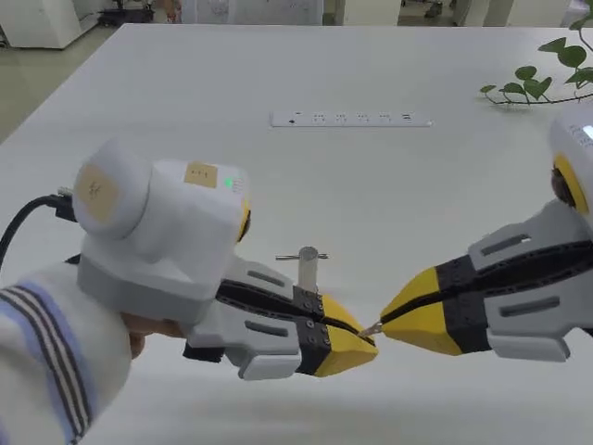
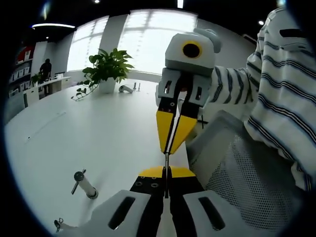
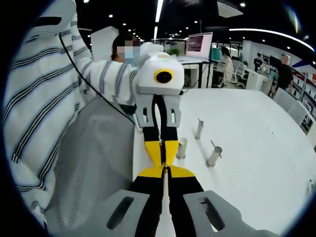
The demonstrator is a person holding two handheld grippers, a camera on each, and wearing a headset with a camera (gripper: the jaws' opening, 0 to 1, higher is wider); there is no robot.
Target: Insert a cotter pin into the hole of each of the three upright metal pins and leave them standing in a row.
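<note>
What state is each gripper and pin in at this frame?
left gripper: shut on one end of the cotter pin
right gripper: shut on the other end
cotter pin: held level between both tips, above the table
metal pin: upright, with another cotter pin through its hole

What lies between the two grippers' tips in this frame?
A thin cotter pin bridges the left gripper and right gripper, both shut on it, tips nearly touching. It is clearest in the head view and left gripper view.
</note>
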